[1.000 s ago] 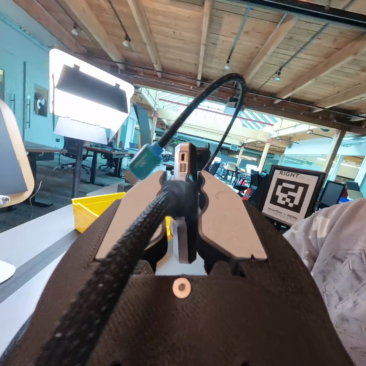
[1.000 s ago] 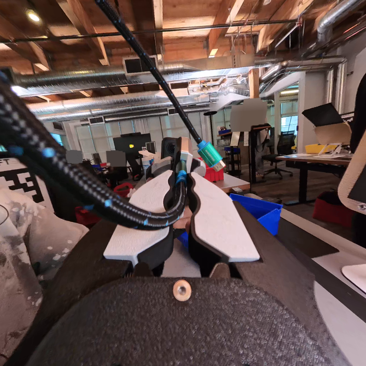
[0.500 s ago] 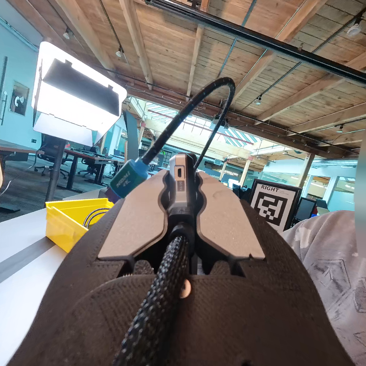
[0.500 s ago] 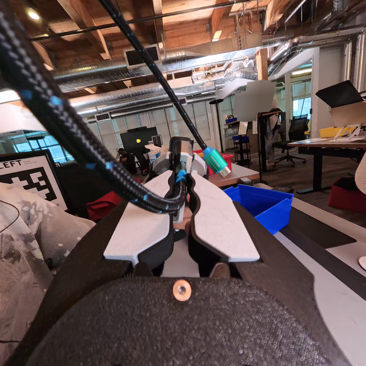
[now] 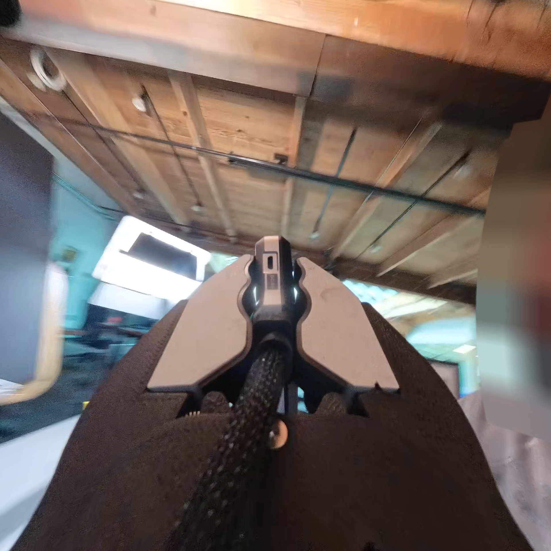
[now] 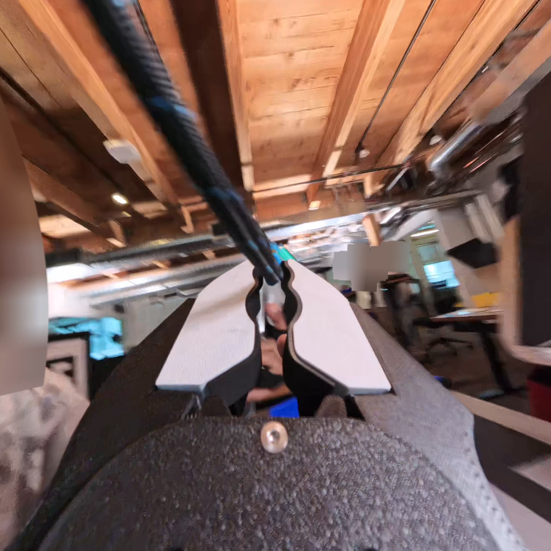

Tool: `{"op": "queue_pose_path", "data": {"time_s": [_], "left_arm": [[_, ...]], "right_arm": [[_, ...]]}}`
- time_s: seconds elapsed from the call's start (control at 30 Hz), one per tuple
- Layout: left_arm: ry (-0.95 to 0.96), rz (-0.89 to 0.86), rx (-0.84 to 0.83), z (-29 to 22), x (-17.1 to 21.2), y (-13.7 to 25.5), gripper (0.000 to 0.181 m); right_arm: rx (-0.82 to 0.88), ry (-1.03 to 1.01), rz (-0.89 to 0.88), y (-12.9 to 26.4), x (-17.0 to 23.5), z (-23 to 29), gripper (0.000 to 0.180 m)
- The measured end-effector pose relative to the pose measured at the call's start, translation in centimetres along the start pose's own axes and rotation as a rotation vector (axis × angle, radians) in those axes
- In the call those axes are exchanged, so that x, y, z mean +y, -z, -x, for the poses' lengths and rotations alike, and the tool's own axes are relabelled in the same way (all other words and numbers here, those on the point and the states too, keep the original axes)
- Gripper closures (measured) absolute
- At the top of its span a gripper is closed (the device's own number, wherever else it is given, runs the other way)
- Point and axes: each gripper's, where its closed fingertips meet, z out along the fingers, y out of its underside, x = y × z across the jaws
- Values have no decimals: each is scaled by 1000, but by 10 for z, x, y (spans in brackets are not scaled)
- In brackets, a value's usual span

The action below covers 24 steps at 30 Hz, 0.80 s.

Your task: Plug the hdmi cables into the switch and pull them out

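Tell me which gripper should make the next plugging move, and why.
Probably the right gripper: it is shut on the braided HDMI cable near its teal plug. The left gripper is shut on the switch, so it is better placed to brace.

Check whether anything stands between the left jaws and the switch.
Nothing visible does. The left gripper is shut directly on the switch, whose braided lead trails back between the jaws. The right gripper is clamped on the blue-flecked hdmi cable; neither view shows its teal plug and the switch together, so that path cannot be judged.
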Motion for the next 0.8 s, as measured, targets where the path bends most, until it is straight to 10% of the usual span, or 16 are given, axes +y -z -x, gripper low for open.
{"op": "queue_pose_path", "data": {"time_s": [0.13,0.37,0.8], "left_arm": [[-265,258,-84,-12,-2,0,156],[-181,280,-157,-1,-5,1,155],[-231,297,-119,-29,-17,-5,156]], "right_arm": [[91,151,182,1,-5,-10,169],[421,182,462,49,-34,-42,169],[1039,-461,364,245,18,-104,168]]}}
